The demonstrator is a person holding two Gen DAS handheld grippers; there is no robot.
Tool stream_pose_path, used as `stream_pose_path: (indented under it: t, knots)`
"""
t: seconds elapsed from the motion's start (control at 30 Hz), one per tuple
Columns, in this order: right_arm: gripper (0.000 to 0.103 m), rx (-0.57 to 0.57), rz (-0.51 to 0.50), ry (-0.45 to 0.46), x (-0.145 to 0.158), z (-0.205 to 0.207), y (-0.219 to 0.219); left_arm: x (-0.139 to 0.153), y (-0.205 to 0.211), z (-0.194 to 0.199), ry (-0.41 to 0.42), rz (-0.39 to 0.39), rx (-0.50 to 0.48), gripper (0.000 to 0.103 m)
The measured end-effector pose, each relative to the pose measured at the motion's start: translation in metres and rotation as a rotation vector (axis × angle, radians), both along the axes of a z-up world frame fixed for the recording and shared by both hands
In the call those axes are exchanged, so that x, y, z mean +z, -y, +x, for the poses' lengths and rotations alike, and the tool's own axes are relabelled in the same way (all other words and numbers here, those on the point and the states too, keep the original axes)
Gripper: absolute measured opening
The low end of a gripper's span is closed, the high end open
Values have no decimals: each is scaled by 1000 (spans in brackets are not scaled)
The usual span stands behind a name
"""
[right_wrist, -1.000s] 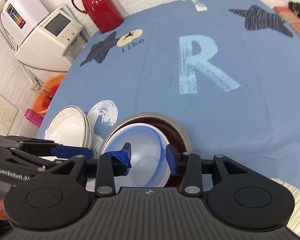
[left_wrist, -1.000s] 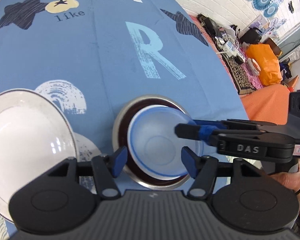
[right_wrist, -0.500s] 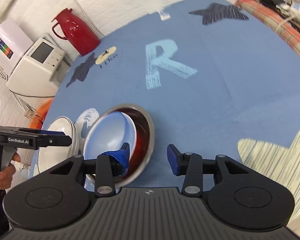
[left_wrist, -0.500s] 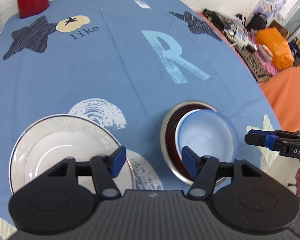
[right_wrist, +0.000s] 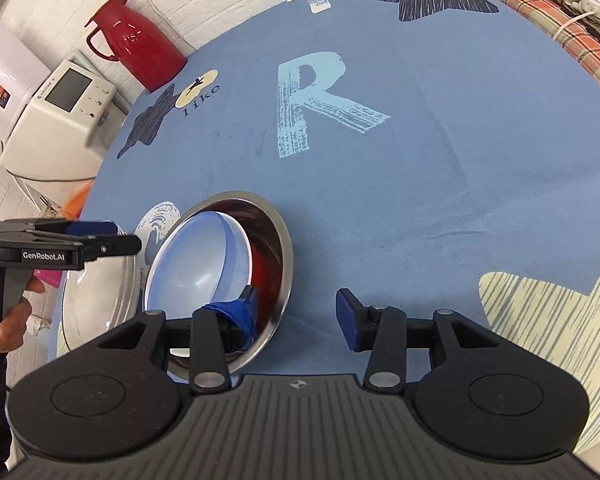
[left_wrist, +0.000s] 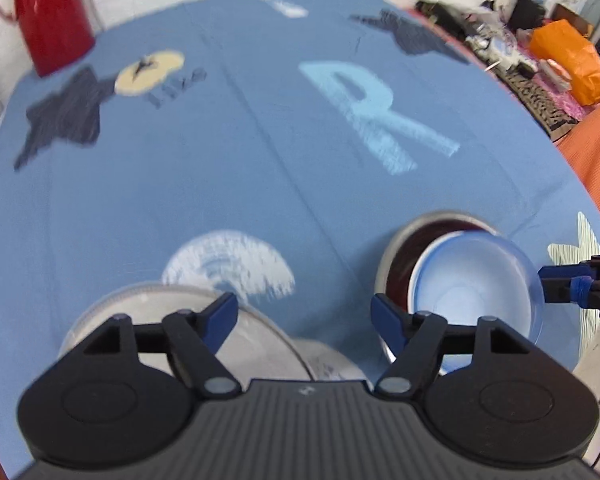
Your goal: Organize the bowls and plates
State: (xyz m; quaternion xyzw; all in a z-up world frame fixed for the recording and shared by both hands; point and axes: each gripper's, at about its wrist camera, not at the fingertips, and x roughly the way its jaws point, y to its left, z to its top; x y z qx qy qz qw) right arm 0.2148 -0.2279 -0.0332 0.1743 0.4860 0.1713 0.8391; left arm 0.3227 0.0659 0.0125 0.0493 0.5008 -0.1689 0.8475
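Right gripper (right_wrist: 296, 306): jaws wide, empty, hovering just beside the steel bowl (right_wrist: 278, 236). Left gripper (left_wrist: 304, 316): jaws wide, empty, between that bowl and the white plates (left_wrist: 156, 312). The blue bowl (right_wrist: 204, 260) sits nested and tilted inside the steel bowl, mouth upward, leaning toward the plates. No long axis; round. Judged light, rigid, slippery, possibly breakable; grip the raised rim.

Your left wrist view is motion-blurred throughout; right is sharp. Even, bright indoor light, glare on red jug (right_wrist: 140, 44), fisheye-bent edges.
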Motion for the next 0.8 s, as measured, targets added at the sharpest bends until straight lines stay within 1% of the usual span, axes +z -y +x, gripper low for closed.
stream_pose_path:
  t: [0.07, 0.1, 0.2, 0.3, 0.37, 0.47, 0.57, 0.7, 0.77, 0.8]
  knots:
    - [28, 0, -9, -4, 0, -1, 0, 3, 3, 2, 5, 6, -42, 73]
    - [28, -2, -14, -7, 0, -2, 1, 3, 7, 2, 8, 10, -78, 73]
    - [28, -10, -18, -20, -2, -3, 2, -4, 18, 3, 6, 74, -150, 74]
    - [29, -20, -19, -31, -3, -2, 2, -15, 25, 7, -35, 80, -192, 74]
    - [29, -20, -19, -36, -3, -1, 1, -21, 26, 10, -55, 73, -197, 74]
    - [30, -8, -46, -37, -2, 4, -4, -28, 25, 15, -72, 54, -196, 74]
    - [30, 1, -86, -50, -2, 11, -11, -34, 21, 19, -91, 12, -187, 74]
    - [30, 21, -164, -52, -4, 21, -24, -36, 17, 19, -90, -22, -186, 74]
    - [32, 13, -206, -33, -6, 24, -29, -37, 16, 18, -84, -34, -190, 74]
    - [32, 9, -210, -24, -6, 25, -29, -37, 15, 18, -78, -35, -196, 74]
